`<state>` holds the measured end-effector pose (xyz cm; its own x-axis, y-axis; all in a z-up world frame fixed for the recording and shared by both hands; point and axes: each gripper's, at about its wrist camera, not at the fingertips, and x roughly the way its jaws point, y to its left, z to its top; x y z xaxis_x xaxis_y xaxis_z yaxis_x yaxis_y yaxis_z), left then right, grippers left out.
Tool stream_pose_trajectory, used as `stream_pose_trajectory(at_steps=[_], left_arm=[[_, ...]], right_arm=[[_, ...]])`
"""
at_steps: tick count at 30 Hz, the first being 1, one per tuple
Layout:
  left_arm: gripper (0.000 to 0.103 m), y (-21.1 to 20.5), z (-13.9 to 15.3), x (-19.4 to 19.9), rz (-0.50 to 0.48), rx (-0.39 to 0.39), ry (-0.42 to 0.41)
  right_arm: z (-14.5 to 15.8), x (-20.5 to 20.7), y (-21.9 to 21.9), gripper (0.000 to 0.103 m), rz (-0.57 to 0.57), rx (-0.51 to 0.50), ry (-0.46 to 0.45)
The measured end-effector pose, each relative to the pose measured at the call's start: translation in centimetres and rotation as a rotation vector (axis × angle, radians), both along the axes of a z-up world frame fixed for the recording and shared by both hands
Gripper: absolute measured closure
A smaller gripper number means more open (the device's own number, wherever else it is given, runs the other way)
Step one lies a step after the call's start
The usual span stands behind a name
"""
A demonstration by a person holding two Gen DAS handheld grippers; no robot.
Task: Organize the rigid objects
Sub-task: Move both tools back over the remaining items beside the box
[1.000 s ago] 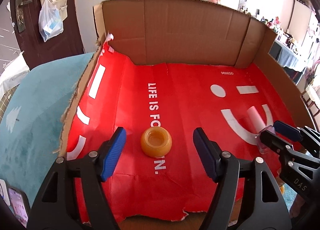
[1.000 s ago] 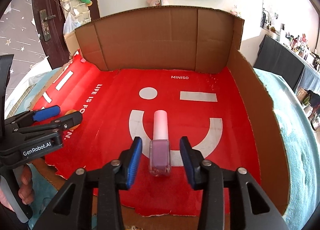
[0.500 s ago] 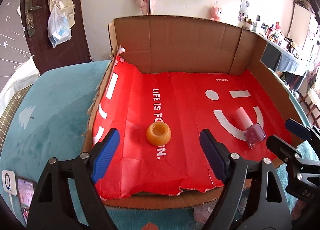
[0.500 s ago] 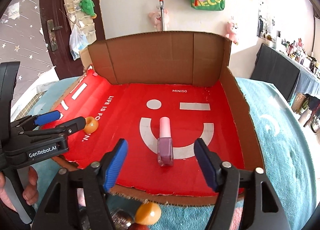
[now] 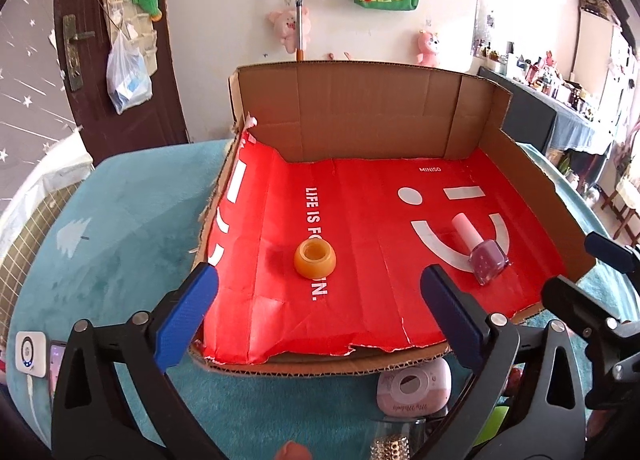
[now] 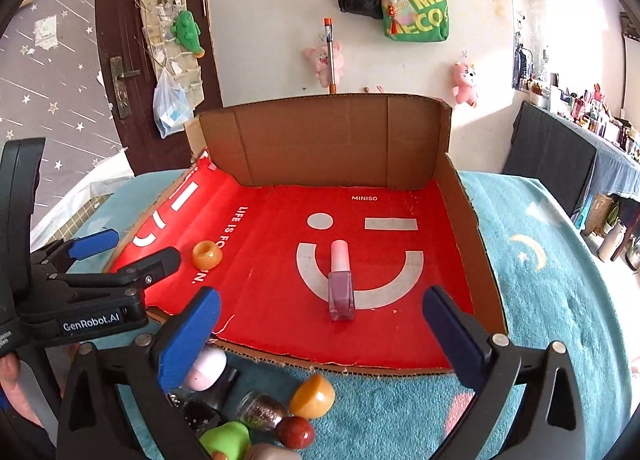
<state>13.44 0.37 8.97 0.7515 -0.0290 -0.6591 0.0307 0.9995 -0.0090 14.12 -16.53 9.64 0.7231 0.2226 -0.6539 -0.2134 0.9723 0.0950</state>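
Note:
An orange ring-shaped cup (image 5: 315,259) (image 6: 207,254) sits on the red liner of the cardboard tray (image 5: 360,120). A purple nail-polish bottle (image 6: 341,284) (image 5: 482,254) with a pink cap lies on the white smile print to its right. My left gripper (image 5: 318,292) (image 6: 124,250) hovers above the tray's front edge behind the cup, jaws opening wide, nothing pressed between them. My right gripper (image 6: 322,304) (image 5: 580,268) hangs likewise behind the bottle, jaws opening, touching nothing.
In front of the tray lies a pile on the teal cloth (image 6: 540,300): an orange half-egg (image 6: 312,396), a pink compact (image 5: 412,388), a glitter bottle (image 6: 260,410), a dark red ball (image 6: 295,432). The tray has three cardboard walls. A white device (image 5: 30,352) lies far left.
Both grippers have drawn back and upward from the tray while their jaws spread wider. The cup and the bottle stay where they lay on the liner.

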Motion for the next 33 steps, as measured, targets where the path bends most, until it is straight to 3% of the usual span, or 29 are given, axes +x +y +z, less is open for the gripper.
stream_pose_trajectory(at_steps=[8,18,22,33], left_arm=[[0.000,-0.2,0.0,-1.6,-0.005,-0.014,-0.012],[0.000,-1.0,-0.6,-3.9,-0.032,0.011,0.015],[0.000,-1.1,-1.2,-4.7,-0.056,-0.015,0.043],[0.000,-0.2,-2.3,-7.0,-0.016,-0.030,0.068]], right_arm=[[0.6,-1.6,-0.4,0.000,0.008,0.009,-0.023],[0.5,-3.4,-0.8,0.000,0.014,0.012,-0.026],[0.4,-4.0,-0.7,0.000,0.017,0.012,-0.029],[-0.1,-6.0,-0.8,0.000,0.006,0.006,-0.042]])
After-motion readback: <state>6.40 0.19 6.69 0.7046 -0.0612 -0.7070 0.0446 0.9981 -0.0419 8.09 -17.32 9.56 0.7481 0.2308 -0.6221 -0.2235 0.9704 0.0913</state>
